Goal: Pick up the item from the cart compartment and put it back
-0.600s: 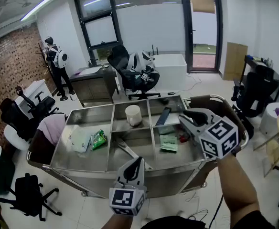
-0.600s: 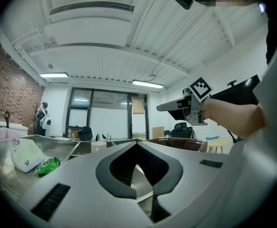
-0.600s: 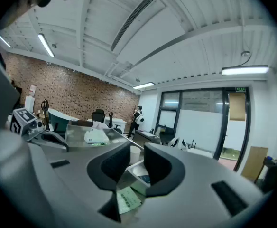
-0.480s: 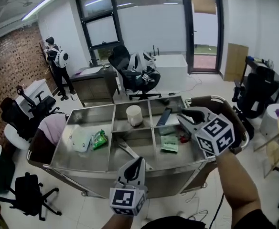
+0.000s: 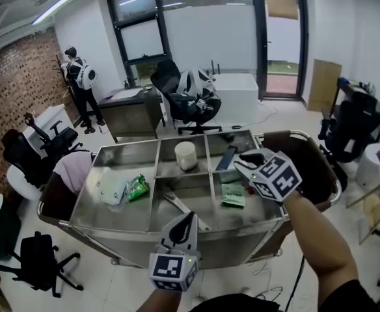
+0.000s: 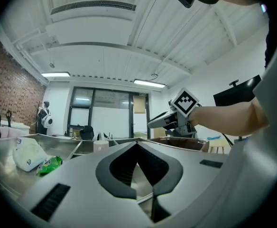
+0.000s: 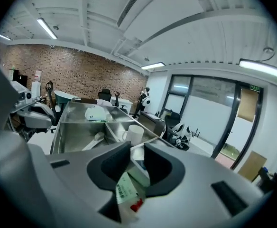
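The cart (image 5: 79, 223) is bare silver steel throughout. Near its left edge lie a white pouch (image 5: 112, 188) and a bright green bag (image 5: 136, 188). In the back row, the cup (image 5: 185, 155) in the middle compartment is white, and the flat item (image 5: 226, 157) toward the back right corner is dark, almost black. In the front middle compartment the brush (image 5: 177, 207) is off-white. By the right edge the packet (image 5: 232, 194) is pale green and white with a red spot. The left gripper (image 5: 189, 218) and right gripper (image 5: 242, 161) are light grey with black jaw pads, and each bears black-and-white square markers. The side wall (image 5: 11, 77) is red-brown brick. The floor (image 5: 112, 285) is pale tile.
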Motion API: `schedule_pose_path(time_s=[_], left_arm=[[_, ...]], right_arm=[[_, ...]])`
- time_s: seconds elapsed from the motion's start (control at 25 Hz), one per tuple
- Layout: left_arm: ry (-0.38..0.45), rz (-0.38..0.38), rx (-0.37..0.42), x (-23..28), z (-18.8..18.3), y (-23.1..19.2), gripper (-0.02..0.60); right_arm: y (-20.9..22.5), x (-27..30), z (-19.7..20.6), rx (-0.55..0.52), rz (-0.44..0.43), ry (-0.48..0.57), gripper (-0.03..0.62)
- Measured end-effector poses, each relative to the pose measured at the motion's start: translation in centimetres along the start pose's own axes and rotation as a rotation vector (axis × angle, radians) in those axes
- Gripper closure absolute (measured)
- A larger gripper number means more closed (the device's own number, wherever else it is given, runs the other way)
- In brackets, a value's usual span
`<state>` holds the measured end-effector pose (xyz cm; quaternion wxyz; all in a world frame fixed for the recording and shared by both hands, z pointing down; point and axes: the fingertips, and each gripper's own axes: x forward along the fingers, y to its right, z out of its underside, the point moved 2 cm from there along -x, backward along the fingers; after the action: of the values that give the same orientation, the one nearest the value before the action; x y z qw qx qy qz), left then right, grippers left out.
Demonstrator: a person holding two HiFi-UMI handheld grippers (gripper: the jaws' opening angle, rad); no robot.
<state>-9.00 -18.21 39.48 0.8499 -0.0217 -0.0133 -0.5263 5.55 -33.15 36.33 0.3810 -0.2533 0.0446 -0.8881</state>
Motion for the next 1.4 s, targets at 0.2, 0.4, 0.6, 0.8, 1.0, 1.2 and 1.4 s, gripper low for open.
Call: schedule_pose_path(time_s=[0.2, 0.4, 0.6, 0.8, 1.0, 1.2, 1.4], left_arm=[[0.0, 0.001, 0.001, 0.0, 0.1, -0.1, 0.583], [0.008, -0.004, -0.001, 0.0, -0.2, -0.4, 0.583], [0.001, 0.002, -0.003, 0.1, 0.2, -0.3, 0.583], [-0.004, 0.005, -0.005, 0.1, 0.3, -0.4, 0.583], [-0.008, -0.002, -0.002, 0.1, 0.5, -0.6, 0.583], [-0.011, -0.001, 0.001, 0.1, 0.6, -0.6, 0.583], [-0.011, 0.003, -0.01, 0.2, 0.6, -0.4, 0.583]], right_arm=[[-1.1, 2.6, 2.0, -0.03, -0.063, -0.085, 0.478], [-3.0, 4.8, 3.9, -0.069, -0.138, -0.168, 0.445], [-4.5, 6.4, 6.3, -0.116, -0.187, -0.256, 0.445], [-5.9, 7.3, 8.0, -0.157, -0.237, -0.326, 0.445], [-6.6, 7.9, 9.4, -0.169, -0.273, -0.377, 0.445], [-7.4, 8.7, 11.4, -0.187, -0.32, -0.444, 0.433], [-7.8, 9.9, 13.3, -0.184, -0.346, -0.492, 0.419]])
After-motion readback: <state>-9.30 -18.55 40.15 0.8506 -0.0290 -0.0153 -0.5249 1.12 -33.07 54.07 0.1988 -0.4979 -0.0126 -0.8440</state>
